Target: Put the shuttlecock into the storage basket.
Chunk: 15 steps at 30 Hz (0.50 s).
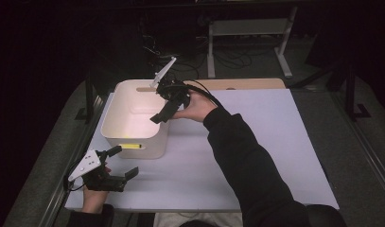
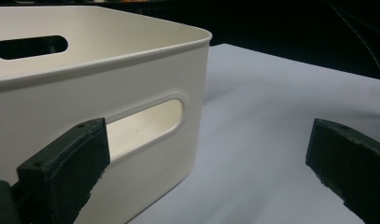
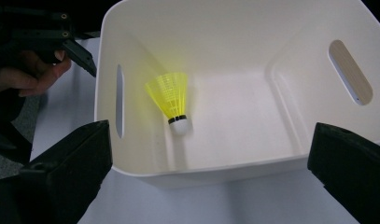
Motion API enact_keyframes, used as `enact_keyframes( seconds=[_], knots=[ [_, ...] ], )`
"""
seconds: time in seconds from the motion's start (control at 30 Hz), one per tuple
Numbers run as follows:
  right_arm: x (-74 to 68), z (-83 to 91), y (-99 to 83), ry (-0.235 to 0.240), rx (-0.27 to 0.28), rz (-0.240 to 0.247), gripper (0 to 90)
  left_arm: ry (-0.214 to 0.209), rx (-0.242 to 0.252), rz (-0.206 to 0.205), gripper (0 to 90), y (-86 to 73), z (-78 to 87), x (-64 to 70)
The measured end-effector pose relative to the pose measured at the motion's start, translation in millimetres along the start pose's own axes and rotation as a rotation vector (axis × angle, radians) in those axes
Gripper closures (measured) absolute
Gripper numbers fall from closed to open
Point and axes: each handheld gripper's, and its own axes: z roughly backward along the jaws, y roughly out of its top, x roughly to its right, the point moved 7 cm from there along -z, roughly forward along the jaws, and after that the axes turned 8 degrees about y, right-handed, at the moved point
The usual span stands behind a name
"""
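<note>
A white plastic bin point(image 1: 135, 139) with slot handles stands at the table's back left. Inside it a yellow shuttlecock point(image 3: 171, 95) lies tilted on the floor near one handle wall, white cork toward my camera. A bit of its yellow shows through the front handle slot point(image 1: 131, 146). My right gripper point(image 1: 162, 108) hovers above the bin's right rim, open and holding nothing point(image 3: 211, 135). My left gripper point(image 1: 124, 161) is held low at the front left, open, just outside the bin's near corner point(image 2: 208, 135), facing the bin wall point(image 2: 108, 79).
The bin sits on a pale rectangular board point(image 1: 256, 142) with bare surface to its right and front. A wooden strip point(image 1: 247, 84) edges the board's far side. A white metal frame point(image 1: 247, 28) and cables stand on the dark floor beyond.
</note>
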Motion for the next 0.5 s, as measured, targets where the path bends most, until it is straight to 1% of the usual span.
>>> enact_keyframes(
  seconds=[0.2, 0.5],
  knots=[
    [0.3, 8.3, -5.3, -0.008, 0.021, 0.003, 0.0, 0.002, -0.001, 0.0, 0.0, -0.2, -0.1, -0.2],
    [1.2, 16.2, -14.9, -0.017, 0.034, -0.011, 0.0, 0.003, -0.002, 0.0, 0.0, -0.3, -0.1, -0.2]
  ],
)
